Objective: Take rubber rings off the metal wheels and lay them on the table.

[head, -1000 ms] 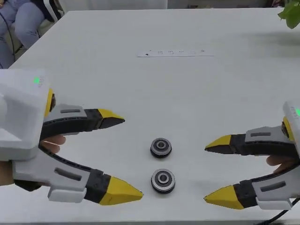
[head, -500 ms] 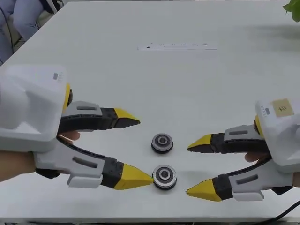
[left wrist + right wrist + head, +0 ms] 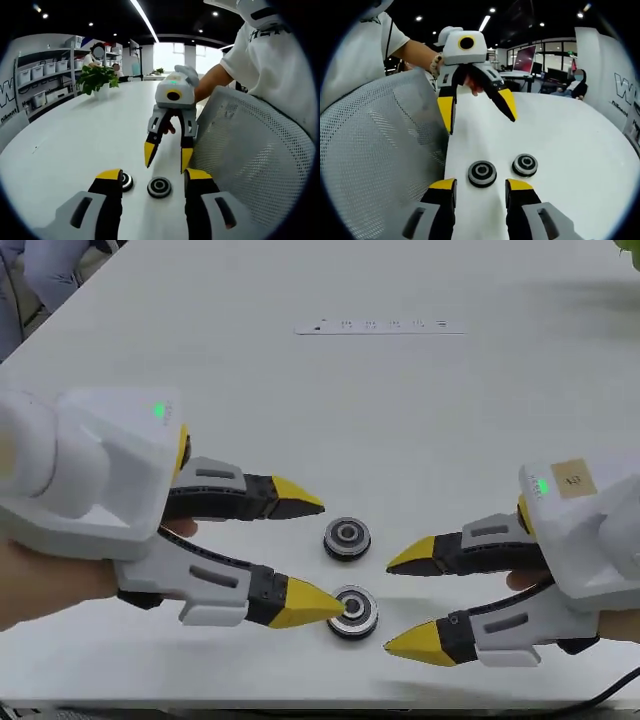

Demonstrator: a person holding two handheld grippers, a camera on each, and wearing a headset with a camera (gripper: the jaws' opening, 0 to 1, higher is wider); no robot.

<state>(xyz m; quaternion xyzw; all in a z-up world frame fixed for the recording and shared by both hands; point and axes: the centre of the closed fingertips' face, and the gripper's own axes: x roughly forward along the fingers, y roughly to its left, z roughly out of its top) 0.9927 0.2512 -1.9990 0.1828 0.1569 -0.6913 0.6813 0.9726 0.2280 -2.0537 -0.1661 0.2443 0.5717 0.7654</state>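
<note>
Got left gripper (image 3: 329, 556) and right gripper (image 3: 389, 604) with fingers spread wide, pinching nothing. Spotted near wheel (image 3: 358, 612) right at the left's lower fingertip, just ahead of the right fingers' gap. Probably best to pin it with one pair, then peel its rubber ring (image 3: 372, 614) off gently with the other.

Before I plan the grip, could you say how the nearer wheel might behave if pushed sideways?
The nearer wheel lies flat on the smooth table, so it would probably slide, not roll. Being metal, it is probably stiff and heavy for its size. Its black rubber ring likely gives some grip against a jaw.
</note>
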